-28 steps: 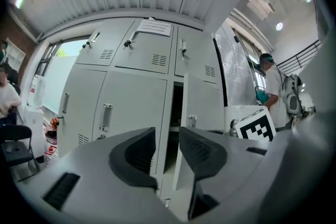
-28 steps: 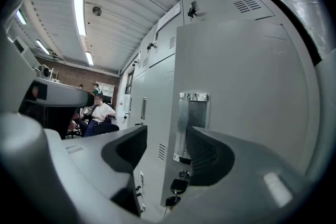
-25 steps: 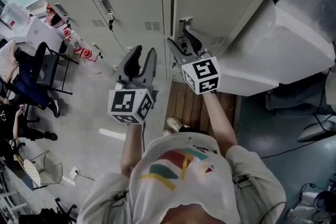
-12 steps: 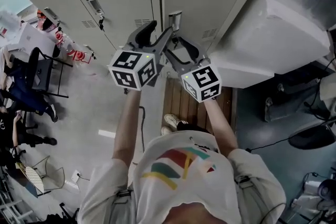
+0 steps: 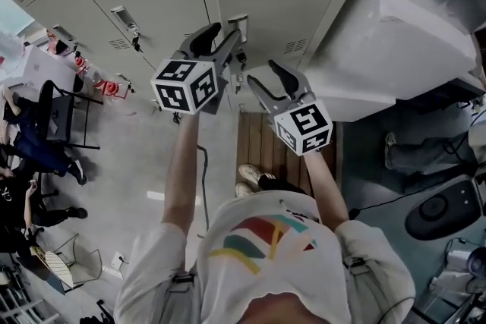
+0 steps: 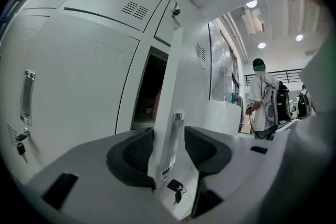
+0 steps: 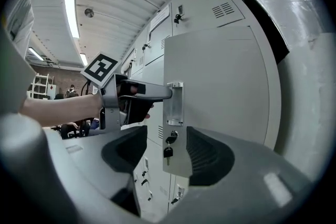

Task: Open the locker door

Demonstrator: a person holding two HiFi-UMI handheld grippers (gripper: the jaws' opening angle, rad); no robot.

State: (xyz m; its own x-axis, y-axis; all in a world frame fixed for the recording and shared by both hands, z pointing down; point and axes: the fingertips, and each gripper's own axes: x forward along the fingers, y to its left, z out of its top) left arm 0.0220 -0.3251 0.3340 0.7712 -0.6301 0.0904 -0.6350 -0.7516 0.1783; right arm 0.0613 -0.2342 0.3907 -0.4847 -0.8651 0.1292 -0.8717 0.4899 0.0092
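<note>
At the ajar locker door (image 5: 288,0), the left gripper (image 5: 228,30) straddles the upright handle (image 6: 175,136), its jaws opening off it. Just beside, the right gripper (image 5: 264,76) hangs released and empty, facing the key (image 7: 168,152).

The handle (image 6: 173,136) on the locker door (image 6: 189,86) stands between my left gripper's (image 6: 170,150) opening jaws, with the key (image 6: 176,189) just below it. My right gripper (image 5: 266,76) sits to the right, nearer me, apart from the door.

The locker door (image 5: 281,4) is pale grey, its handle (image 6: 173,139) shiny silver, the hanging key (image 7: 168,152) black. Marker cubes (image 5: 186,86) carry black-and-white square patterns. At the door's six o'clock lie brown wooden planks (image 5: 258,149)
</note>
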